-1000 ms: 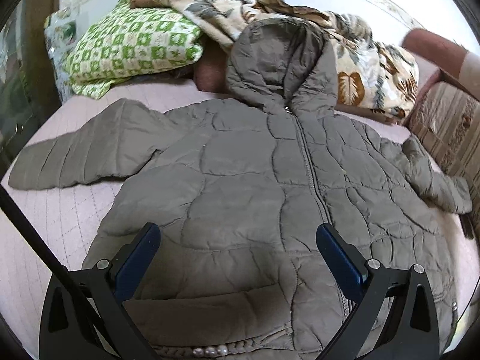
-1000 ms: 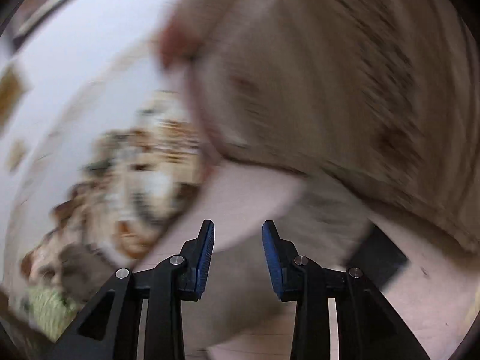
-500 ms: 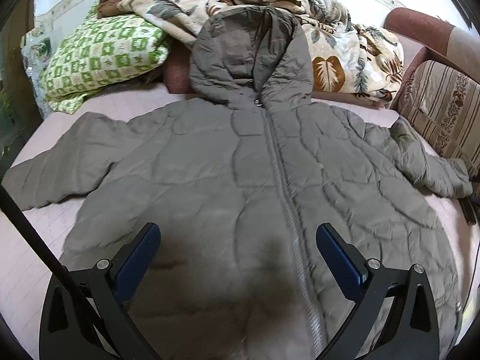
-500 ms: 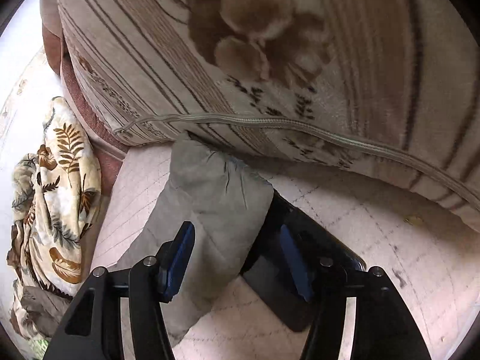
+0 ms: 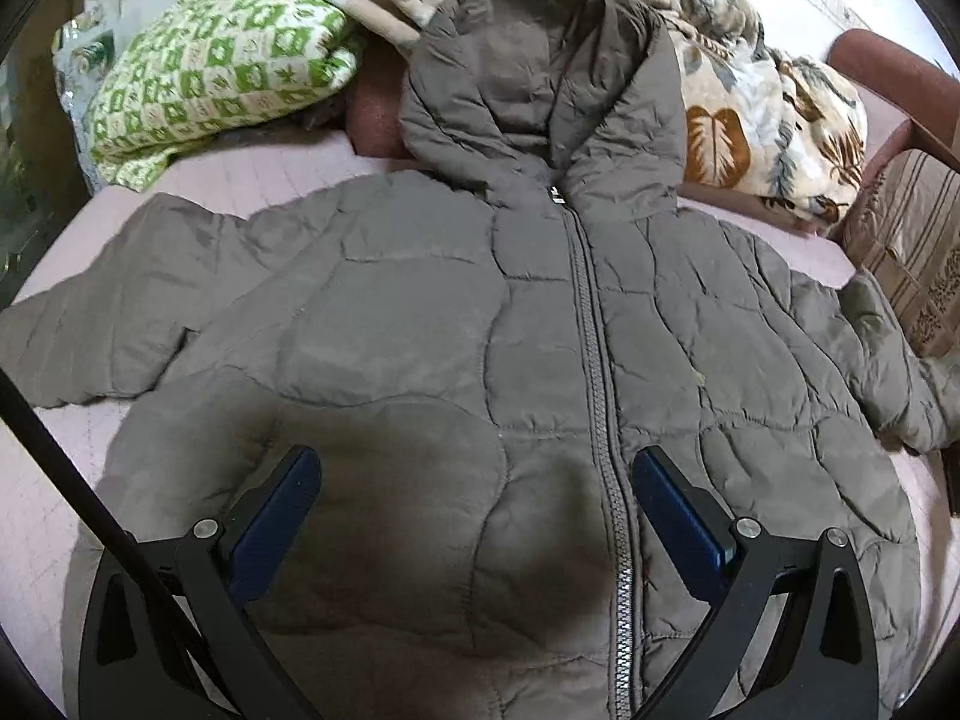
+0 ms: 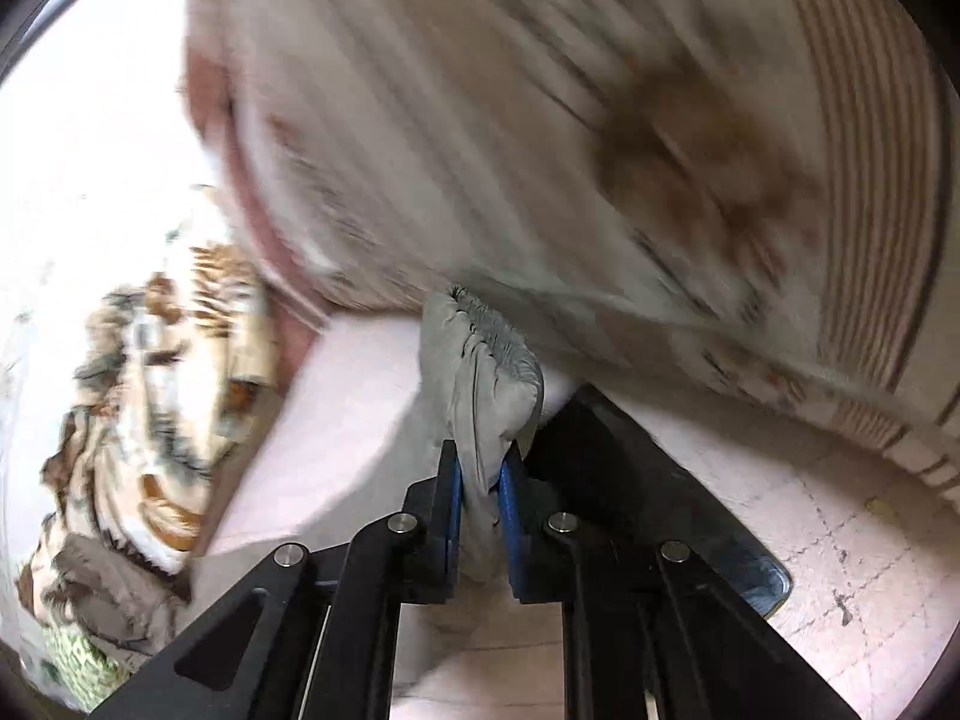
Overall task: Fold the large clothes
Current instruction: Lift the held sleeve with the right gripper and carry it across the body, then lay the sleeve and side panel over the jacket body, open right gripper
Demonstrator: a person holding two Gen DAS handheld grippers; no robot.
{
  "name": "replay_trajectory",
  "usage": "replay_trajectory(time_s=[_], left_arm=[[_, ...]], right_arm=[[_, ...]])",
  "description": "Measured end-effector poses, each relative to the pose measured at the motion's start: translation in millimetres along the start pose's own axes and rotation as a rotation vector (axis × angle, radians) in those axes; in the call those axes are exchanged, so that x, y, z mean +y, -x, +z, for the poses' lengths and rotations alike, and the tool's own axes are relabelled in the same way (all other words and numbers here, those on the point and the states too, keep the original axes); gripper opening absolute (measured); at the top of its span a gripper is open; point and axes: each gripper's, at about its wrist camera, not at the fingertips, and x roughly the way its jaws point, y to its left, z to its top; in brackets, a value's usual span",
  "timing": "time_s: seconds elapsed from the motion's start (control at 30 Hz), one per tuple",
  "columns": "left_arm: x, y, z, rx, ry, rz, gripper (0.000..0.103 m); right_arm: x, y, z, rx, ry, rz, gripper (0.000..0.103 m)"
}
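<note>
Jacket lies zipped and spread flat across the bed; our left tool hangs spread above it, our right tool has just closed, pinching its sleeve cuff

Jacket on bed, hood against blankets.

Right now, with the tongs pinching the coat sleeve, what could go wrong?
1. The right tongs have just closed on only the cuff end of the sleeve, so the puffy fabric might slip out when it is pulled.
2. A flat black thing lies right beside the cuff and could get dragged along.
3. The left tongs hang open over the jacket, holding nothing down, so the whole jacket may slide.
</note>
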Motion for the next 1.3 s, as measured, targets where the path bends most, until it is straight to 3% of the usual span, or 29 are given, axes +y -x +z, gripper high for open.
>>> replay_trajectory(time_s=[0.2,0.33,0.53,0.7,0.9,1.0,1.17,1.3], left_arm=[[12.3,17.9,3.5,-0.060,0.027,0.016,0.103],[24.8,27.2,5.3,-0.076,0.061,0.008,0.103],[45.0,37.7,6.7,-0.098,0.088,0.016,0.103],[70.0,40.3,5.8,-0.098,0.129,0.035,0.103],[100.1,45.7,7.1,-0.110,0.193,0.063,0.103],[111.0,47.8,7.0,-0.116,0.206,0.089,0.103],[126.9,49.2,7.4,-0.118,0.245,0.114,0.103],[130.4,49.0,10.4,-0.123,0.269,0.115,0.103]], right_arm=[[81.7,64.2,-6.2,-0.102,0.101,0.189,0.012],[138.7,97.6,-27.2,-0.100,0.161,0.359,0.012],[236.4,144.6,-101.0,-0.041,0.363,0.603,0.012],[304.0,146.9,-187.1,0.076,0.517,0.726,0.012],[351.7,124.1,-287.5,0.249,0.685,0.770,0.011],[367.3,87.4,-338.3,0.366,0.744,0.730,0.011],[360.5,39.9,-406.6,0.549,0.799,0.655,0.011],[354.6,16.3,-430.6,0.698,0.806,0.650,0.026]])
